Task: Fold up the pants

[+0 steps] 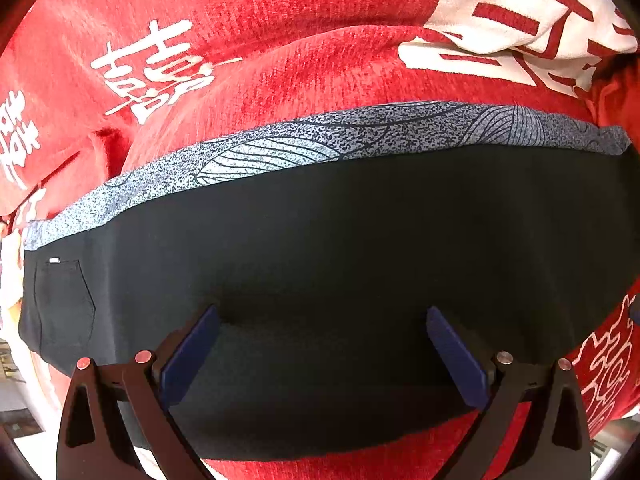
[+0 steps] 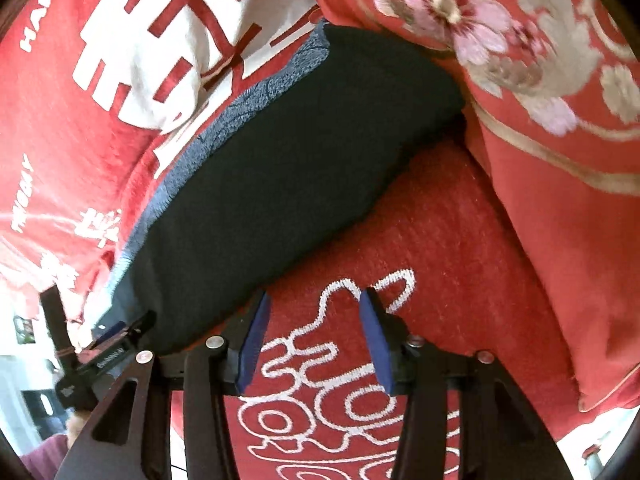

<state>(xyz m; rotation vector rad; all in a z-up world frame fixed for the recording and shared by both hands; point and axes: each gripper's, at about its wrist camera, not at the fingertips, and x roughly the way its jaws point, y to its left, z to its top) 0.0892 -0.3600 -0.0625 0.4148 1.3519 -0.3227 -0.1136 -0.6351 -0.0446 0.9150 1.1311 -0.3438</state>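
Note:
Black pants [image 1: 320, 260] lie folded in a long band on a red blanket [image 1: 280, 40]. A grey patterned strip [image 1: 280, 152] runs along their far edge, and a back pocket [image 1: 64, 304] shows at the left end. My left gripper [image 1: 323, 314] is open wide just above the black cloth, with nothing between its blue pads. In the right wrist view the pants [image 2: 280, 168] stretch from the lower left up to the top centre. My right gripper [image 2: 316, 296] is open beside their near right edge, over bare blanket [image 2: 420, 232], gripping nothing.
A red quilt with pink flowers [image 2: 520, 80] is bunched against the far end of the pants. A white patch with red characters [image 1: 520, 12] lies beyond the grey strip. The blanket's edge and the room floor [image 2: 32, 380] show at the lower left.

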